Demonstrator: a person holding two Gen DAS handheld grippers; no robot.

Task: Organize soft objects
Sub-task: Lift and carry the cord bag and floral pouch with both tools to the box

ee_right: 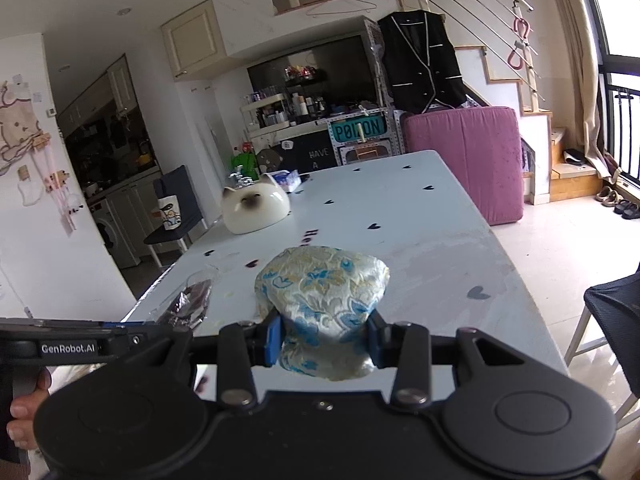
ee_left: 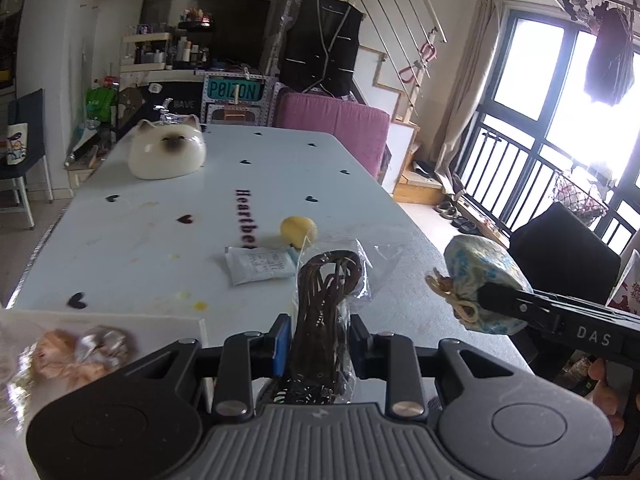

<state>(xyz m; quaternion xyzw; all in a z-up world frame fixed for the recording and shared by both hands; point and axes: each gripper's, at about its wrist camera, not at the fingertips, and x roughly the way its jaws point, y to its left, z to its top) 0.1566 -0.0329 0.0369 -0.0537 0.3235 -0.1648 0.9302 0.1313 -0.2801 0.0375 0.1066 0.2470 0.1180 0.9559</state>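
Left wrist view: left gripper [ee_left: 318, 346] clamped narrow on a clear crinkly plastic bag of dark brown cord [ee_left: 326, 300], held above the near end of the pale blue heart-print table [ee_left: 160, 216]. The bag looks light, slick and floppy; the grip around its bunched middle seems right. On the table lie a small white paper sachet [ee_left: 260, 266], a soft-looking yellow ball [ee_left: 298, 231] and a cream ceramic cat-shaped dish [ee_left: 168, 154]. A white box [ee_left: 120, 320] at the near left holds wrapped soft items.

Right wrist view: right gripper [ee_right: 324, 340] pinching the waist of a blue-and-gold floral brocade pouch [ee_right: 326, 288], lifted over the table. Soft, squashable, unlikely to slip. The table's right edge is close; the centre stands open.
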